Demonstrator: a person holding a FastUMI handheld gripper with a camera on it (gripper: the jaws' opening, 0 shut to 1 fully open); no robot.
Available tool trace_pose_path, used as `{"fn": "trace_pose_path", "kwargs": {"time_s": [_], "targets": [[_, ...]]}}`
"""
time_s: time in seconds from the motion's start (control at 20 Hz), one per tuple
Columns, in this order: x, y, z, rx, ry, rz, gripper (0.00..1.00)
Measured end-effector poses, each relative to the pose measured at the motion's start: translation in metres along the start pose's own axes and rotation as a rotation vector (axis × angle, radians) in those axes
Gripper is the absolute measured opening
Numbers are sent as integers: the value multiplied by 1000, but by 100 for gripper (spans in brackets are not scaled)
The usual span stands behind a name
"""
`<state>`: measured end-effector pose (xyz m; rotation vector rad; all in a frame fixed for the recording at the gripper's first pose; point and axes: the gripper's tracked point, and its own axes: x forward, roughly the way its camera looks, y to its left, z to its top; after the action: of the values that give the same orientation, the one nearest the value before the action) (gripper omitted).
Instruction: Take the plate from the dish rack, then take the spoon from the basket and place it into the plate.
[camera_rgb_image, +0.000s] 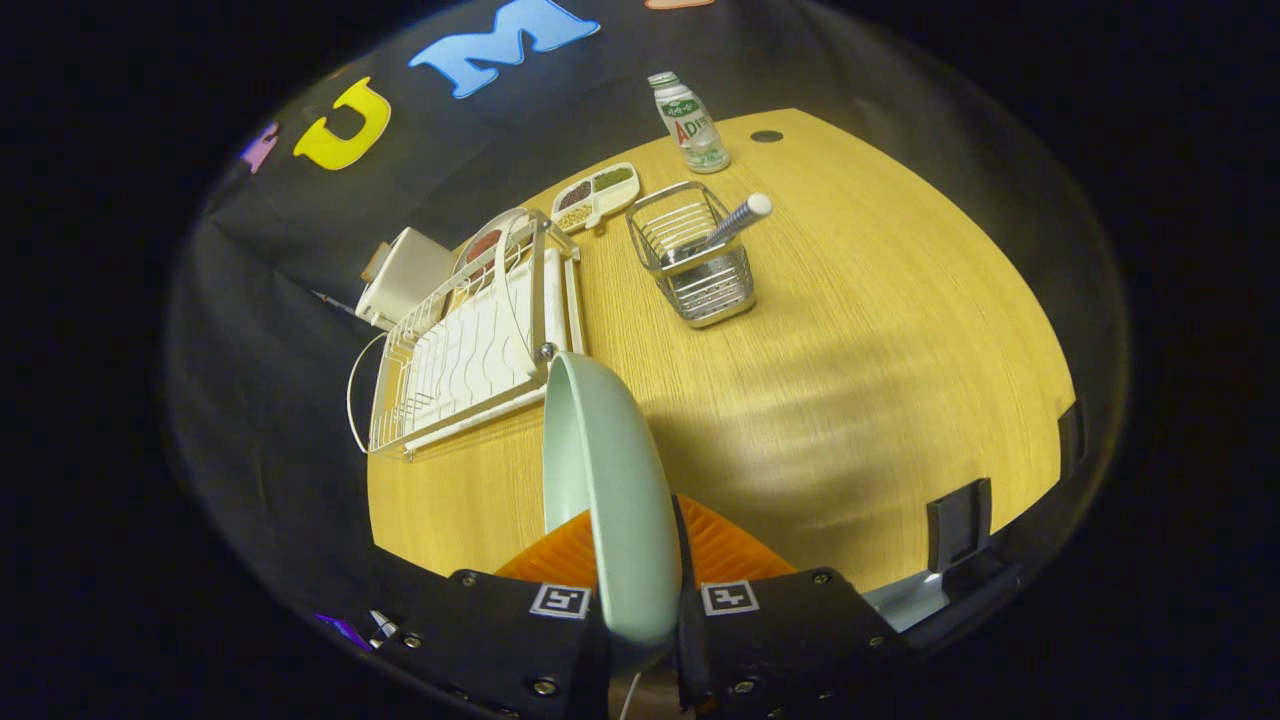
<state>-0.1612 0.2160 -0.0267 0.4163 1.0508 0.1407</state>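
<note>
Tool (640, 575) held above the table, fingers clamped on the upright plate (605, 480)

Plate (605, 480) between tongs (640, 590); spoon (735, 222) in basket (700, 290).

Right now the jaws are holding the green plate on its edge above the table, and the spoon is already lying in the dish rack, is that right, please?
Not quite. The gripper view shows the spoon standing in the wire basket, not lying in the dish rack. The rest holds: the gripper has its jaws shut on the green plate, held on its edge above the table.
</note>
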Motion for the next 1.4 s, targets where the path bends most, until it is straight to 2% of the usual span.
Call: {"fn": "trace_pose_path", "kwargs": {"time_s": [0.3, 0.65, 0.8, 0.95, 1.0, 1.05, 1.2, 1.25, 1.4], "targets": [[36, 11, -25, 67, 39, 117, 26], [59, 14, -28, 145, 51, 212, 27], [55, -12, -12, 48, -27, 136, 32], [40, -32, 1, -56, -87, 86, 49], [32, -38, 9, -78, -117, 67, 49], [19, -44, 22, -106, -174, 50, 55], [-26, -50, 66, -196, -389, 7, 58], [-39, -50, 78, -215, -444, -5, 67], [-77, -47, 112, -263, -586, -21, 73]]}}
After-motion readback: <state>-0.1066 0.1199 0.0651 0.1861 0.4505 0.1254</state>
